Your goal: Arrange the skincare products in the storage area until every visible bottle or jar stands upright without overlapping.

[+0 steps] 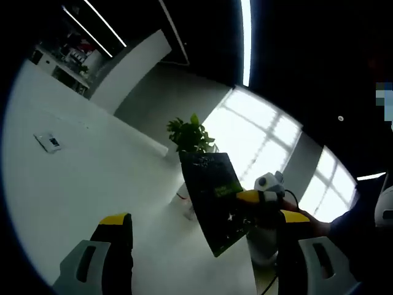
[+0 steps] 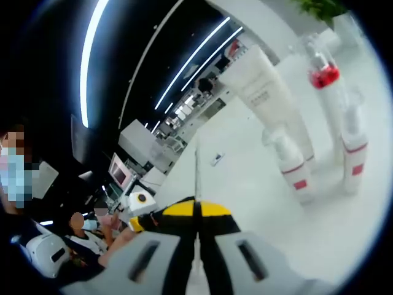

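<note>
The right gripper (image 2: 198, 212) is seen pressed together on a thin dark card (image 1: 216, 200) held edge-on — upright bottles (image 2: 293, 166) beyond; the left gripper (image 1: 206, 230) is spread.

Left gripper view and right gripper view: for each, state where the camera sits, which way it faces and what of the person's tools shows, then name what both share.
Left gripper view: rides the left hand-held gripper, jaws open, facing across the white table towards a plant; the right hand-held gripper enters from the right, holding a dark sheet.
Right gripper view: rides the right hand-held gripper, shut on that sheet seen edge-on, facing the bottles and a white tube.
Shared: sheet, table, plant.
</note>
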A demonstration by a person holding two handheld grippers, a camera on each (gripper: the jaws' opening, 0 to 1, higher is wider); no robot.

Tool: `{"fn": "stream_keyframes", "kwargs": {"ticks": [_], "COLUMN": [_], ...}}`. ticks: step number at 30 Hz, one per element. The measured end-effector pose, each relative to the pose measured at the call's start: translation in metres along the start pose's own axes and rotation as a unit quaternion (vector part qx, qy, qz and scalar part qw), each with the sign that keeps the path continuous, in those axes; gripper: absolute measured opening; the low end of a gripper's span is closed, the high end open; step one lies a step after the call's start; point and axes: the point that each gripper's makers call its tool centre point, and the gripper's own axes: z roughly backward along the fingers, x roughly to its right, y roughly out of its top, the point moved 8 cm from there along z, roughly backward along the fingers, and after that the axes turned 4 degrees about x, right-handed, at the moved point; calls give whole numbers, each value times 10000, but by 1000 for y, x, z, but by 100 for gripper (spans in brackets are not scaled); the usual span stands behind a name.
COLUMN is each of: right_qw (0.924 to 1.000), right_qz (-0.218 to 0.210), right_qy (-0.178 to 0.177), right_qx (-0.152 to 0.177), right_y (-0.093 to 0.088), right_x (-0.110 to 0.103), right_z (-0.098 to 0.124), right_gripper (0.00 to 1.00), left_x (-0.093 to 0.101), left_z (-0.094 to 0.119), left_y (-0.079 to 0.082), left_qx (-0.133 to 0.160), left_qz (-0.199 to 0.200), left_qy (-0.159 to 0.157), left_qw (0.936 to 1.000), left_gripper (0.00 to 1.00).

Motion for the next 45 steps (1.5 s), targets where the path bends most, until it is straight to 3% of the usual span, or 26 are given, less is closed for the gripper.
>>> {"fn": "stream_keyframes", "kwargs": {"ticks": [7,11,16,20,27,34,45], "right_qw": [9999,9998,9996,9994,9988,9986,9981], "right_qz": [-57,-88,-116,-146,-187,-220,-270], "right_qy": [88,162,247,307,417,453,511], "right_qx": [-12,-32,-71,-97,-153,-173,-188], "right_y": [1,1,0,0,-1,-3,-2], "right_x": [2,3,2,2,-1,-2,0], "right_z": [3,2,0,-2,-6,-6,-3], "right_gripper": [0,0,0,0,0,0,0], "left_x": [1,1,0,3,8,9,14], "left_z": [-14,-19,-23,-25,-29,-32,-35], "left_y": [-6,-6,-4,-2,1,-1,-2], "left_qx": [-114,-14,128,191,229,130,12], "left_qz": [95,319,645,680,1114,1275,1497], "left_qy": [-62,-162,-341,-474,-766,-844,-1034], "left_qw": [9999,9994,9973,9964,9906,9881,9833], "left_gripper": [99,98,88,77,61,58,42]}}
